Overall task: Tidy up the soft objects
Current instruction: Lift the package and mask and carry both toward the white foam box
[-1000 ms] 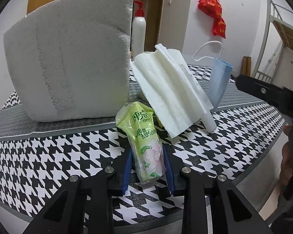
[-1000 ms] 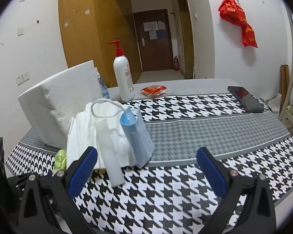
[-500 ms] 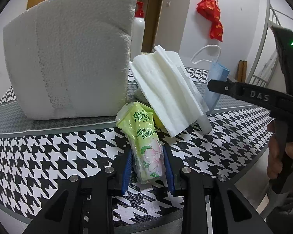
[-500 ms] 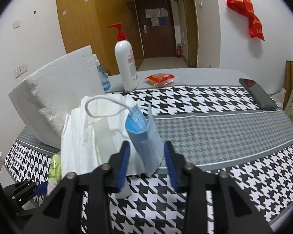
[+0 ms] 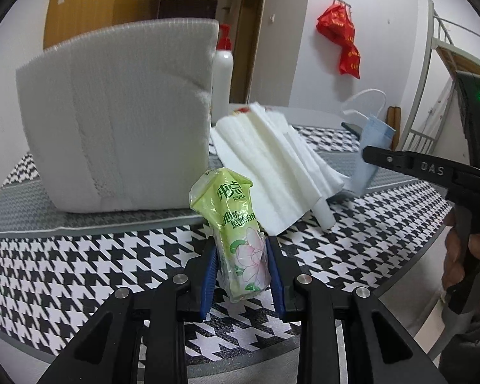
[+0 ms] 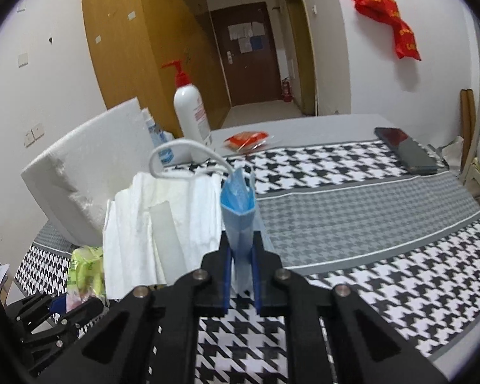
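Note:
My left gripper (image 5: 241, 260) is shut on a green tissue pack (image 5: 236, 224) that sticks up between its blue pads, above the houndstooth tablecloth (image 5: 80, 256). My right gripper (image 6: 241, 256) is shut on a folded blue face mask (image 6: 240, 211), whose white ear loop (image 6: 188, 147) arcs up to the left. In the left wrist view the mask (image 5: 369, 147) hangs off the right gripper's black finger (image 5: 400, 161) at the right. A folded white cloth (image 5: 278, 163) leans beside a big white foam block (image 5: 118, 115).
A white pump bottle (image 6: 192, 115) with a red top stands behind the foam block. A red snack packet (image 6: 248, 139) lies further back, and a dark phone (image 6: 406, 150) rests at the far right. The table's front edge (image 5: 400, 275) curves close below both grippers.
The right gripper went from wide open to shut on the blue mask and has lifted it slightly. The left gripper kept its hold on the green pack, barely moving.

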